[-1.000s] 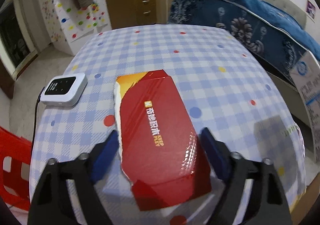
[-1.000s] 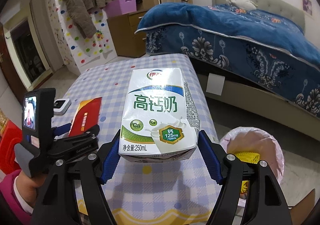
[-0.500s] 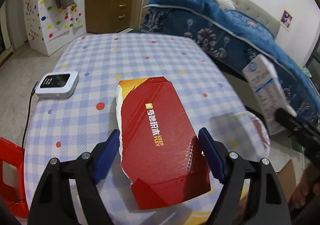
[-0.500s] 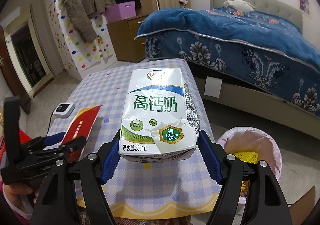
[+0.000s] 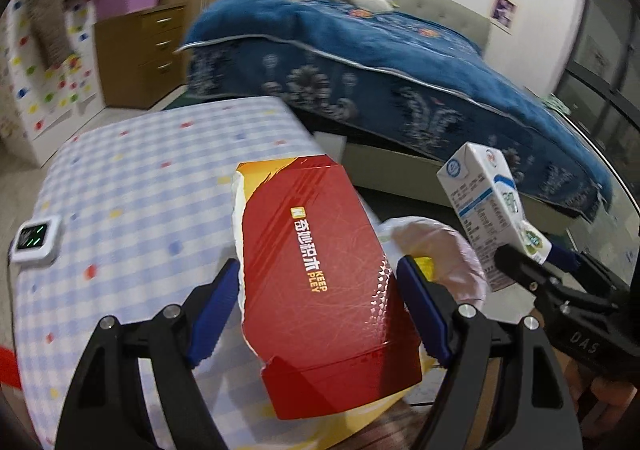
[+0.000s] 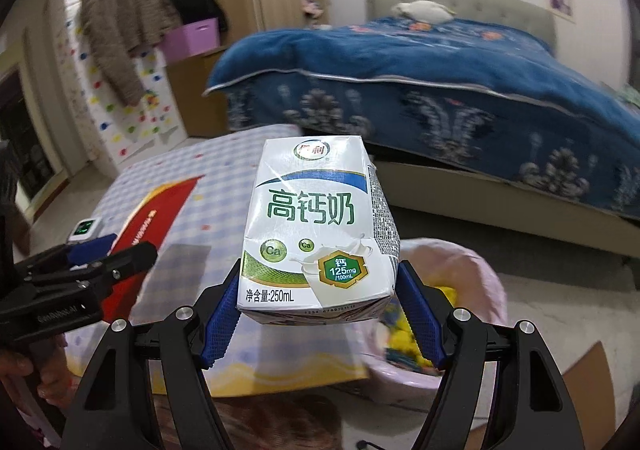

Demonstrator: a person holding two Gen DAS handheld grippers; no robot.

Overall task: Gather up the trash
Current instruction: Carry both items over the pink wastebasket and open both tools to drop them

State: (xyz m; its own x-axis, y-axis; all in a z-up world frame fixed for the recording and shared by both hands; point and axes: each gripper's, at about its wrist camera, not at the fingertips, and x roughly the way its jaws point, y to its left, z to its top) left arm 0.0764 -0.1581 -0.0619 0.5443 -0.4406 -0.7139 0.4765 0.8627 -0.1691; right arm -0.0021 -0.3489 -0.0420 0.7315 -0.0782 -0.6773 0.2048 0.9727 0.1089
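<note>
A flat red box (image 5: 316, 270) with torn white edges is clamped between the blue pads of my left gripper (image 5: 316, 306); it hangs over the table's near right corner. In the right wrist view a white 250 mL milk carton (image 6: 316, 226) stands upright in my right gripper (image 6: 318, 314), pads pressing its lower sides. Just beyond and below the carton is a bin lined with a pink bag (image 6: 472, 274), with yellow scraps inside. The left wrist view shows the carton (image 5: 486, 210) and right gripper (image 5: 534, 250) at right, above the bin (image 5: 440, 246). The left gripper (image 6: 116, 250) and red box (image 6: 156, 210) appear at left.
The table (image 5: 140, 178) wears a blue checked cloth with coloured dots; a small white device (image 5: 34, 238) with a cable lies at its left edge. A bed with a blue blanket (image 6: 440, 62) stands behind the bin. A cardboard flap (image 6: 592, 390) lies on the floor at right.
Both grippers swung right toward the bin with their loads. The red box rose off the table, and the bin came under the carton's right side.
</note>
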